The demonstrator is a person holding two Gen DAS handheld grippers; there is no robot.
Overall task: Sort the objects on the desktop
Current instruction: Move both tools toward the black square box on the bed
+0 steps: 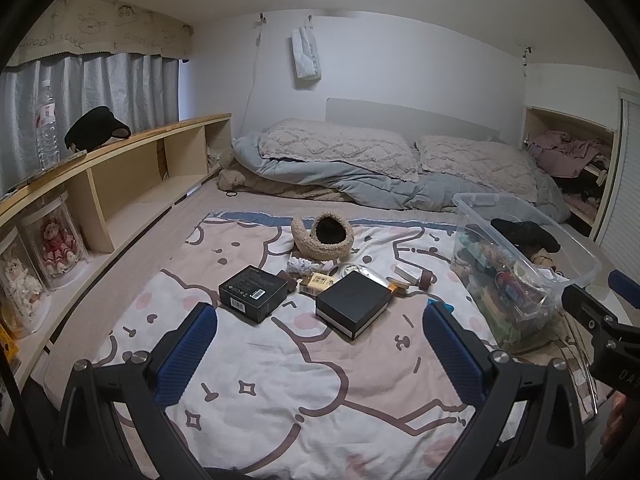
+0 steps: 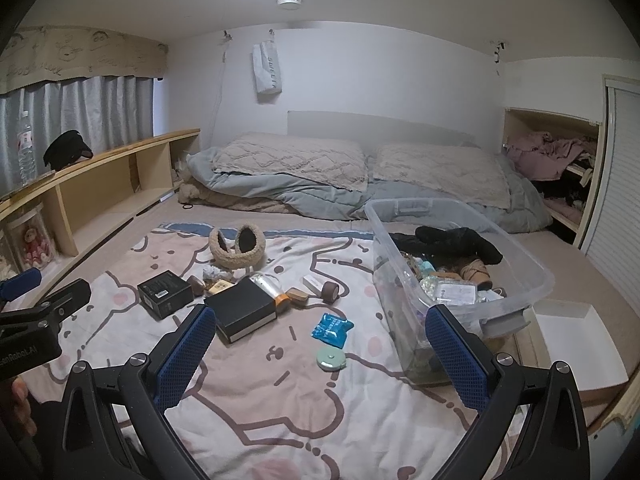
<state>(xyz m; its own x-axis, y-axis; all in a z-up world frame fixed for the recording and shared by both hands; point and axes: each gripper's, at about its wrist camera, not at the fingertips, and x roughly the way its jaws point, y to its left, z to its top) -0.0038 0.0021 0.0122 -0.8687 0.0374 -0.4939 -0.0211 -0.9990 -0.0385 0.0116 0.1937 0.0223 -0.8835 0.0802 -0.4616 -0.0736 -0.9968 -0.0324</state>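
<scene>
Sorting barely begun: left gripper (image 1: 320, 344) and right gripper (image 2: 320, 344) both released, empty. Ahead lie black box (image 2: 246, 308) and blue packet (image 2: 332, 330); clear bin (image 2: 532, 276) right. Next: reach, clamp, carry over.

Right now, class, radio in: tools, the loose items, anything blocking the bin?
Left tool open, empty. Right tool open, empty. Black boxes, blue packet, green disc loose on blanket. Bin part filled; path clear.

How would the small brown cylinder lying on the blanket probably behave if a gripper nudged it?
The brown cylinder lies on its side, so it would probably roll. The soft blanket may slow it. It looks small and probably light.
</scene>
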